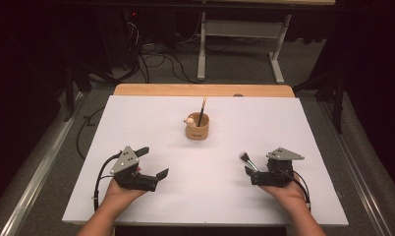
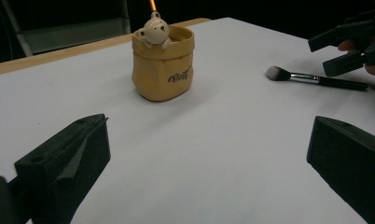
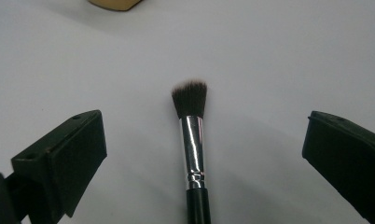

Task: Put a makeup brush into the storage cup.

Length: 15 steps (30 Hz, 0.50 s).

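Two grippers low over the white table (image 1: 136,113), one at each near corner. At far left, left gripper (image 1: 154,162), held in a hand (image 1: 119,189), jaws spread wide, nothing between them, resting near the table's front edge. Toward the middle and farther back, tan holder (image 1: 197,127) with a small bear figure (image 2: 156,31) on its rim and a pencil (image 1: 202,111) standing inside, well apart from both grippers. At right, makeup brush (image 3: 193,140) flat on the table, bristles pointing toward the holder, handle running back between the jaws of the right gripper (image 1: 250,173). Jaws released, wide on either side, not touching the brush.
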Tool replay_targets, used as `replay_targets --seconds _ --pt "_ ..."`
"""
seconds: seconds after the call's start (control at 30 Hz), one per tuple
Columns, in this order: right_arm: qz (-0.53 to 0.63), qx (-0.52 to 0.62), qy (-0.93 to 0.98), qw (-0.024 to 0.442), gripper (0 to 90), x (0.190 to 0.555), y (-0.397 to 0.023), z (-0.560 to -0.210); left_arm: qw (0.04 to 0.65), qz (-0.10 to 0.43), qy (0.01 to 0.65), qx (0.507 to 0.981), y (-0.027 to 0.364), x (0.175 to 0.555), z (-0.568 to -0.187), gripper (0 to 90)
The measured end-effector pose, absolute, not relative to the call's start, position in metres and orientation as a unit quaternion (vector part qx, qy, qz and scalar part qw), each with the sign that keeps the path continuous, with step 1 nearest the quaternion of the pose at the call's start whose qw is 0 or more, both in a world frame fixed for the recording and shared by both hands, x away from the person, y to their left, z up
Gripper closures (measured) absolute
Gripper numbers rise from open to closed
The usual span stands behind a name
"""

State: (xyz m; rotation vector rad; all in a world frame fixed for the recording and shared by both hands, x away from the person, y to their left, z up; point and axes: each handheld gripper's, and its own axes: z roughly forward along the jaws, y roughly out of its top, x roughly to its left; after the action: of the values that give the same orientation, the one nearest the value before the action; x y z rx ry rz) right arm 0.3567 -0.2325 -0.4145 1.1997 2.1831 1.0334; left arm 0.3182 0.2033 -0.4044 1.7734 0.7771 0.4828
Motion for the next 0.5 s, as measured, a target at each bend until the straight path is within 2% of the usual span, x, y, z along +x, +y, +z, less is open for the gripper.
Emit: replay_targets --seconds 0.5 --pt "0.345 0.443 0.801 0.205 1.8 0.3579 -0.2331 -0.4196 0.544 0.203 0.328 0.746 0.2026 0.3171 -0.4037 0.0"
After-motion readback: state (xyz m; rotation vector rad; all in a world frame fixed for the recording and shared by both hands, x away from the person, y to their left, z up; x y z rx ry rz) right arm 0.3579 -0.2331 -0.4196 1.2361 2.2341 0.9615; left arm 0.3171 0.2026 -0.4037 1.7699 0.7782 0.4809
